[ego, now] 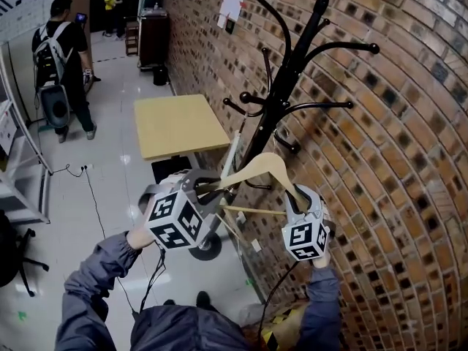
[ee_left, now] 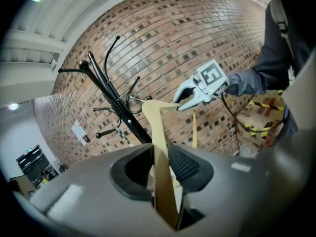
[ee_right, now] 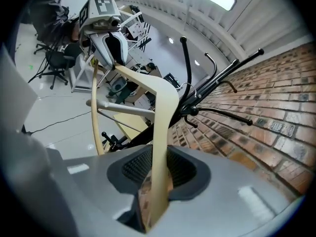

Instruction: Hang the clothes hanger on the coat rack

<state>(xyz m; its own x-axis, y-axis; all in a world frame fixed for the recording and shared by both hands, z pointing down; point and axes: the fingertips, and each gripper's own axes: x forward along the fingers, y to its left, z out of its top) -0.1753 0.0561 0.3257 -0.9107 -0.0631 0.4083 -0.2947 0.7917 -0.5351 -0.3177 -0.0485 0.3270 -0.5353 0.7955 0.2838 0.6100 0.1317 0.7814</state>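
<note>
A light wooden clothes hanger [ego: 265, 164] is held up between both grippers, close in front of the black coat rack [ego: 289, 72] by the brick wall. My left gripper [ego: 203, 189] is shut on the hanger's left arm [ee_left: 160, 147], and my right gripper [ego: 298, 196] is shut on its right arm [ee_right: 160, 127]. The hanger's crossbar [ego: 252, 210] hangs below, between the two grippers. Its metal hook sits close against the rack's pole and lower pegs [ee_left: 129, 102]; I cannot tell whether it touches one. The left gripper view shows the right gripper [ee_left: 182, 102] at the far end, and the right gripper view shows the left gripper [ee_right: 111, 58].
The brick wall [ego: 395, 159] runs along the right. A small wooden table [ego: 179, 126] stands just left of the rack, and the rack's round base [ego: 208, 246] is on the floor below my left hand. A person with a backpack [ego: 62, 50] stands far off at the left.
</note>
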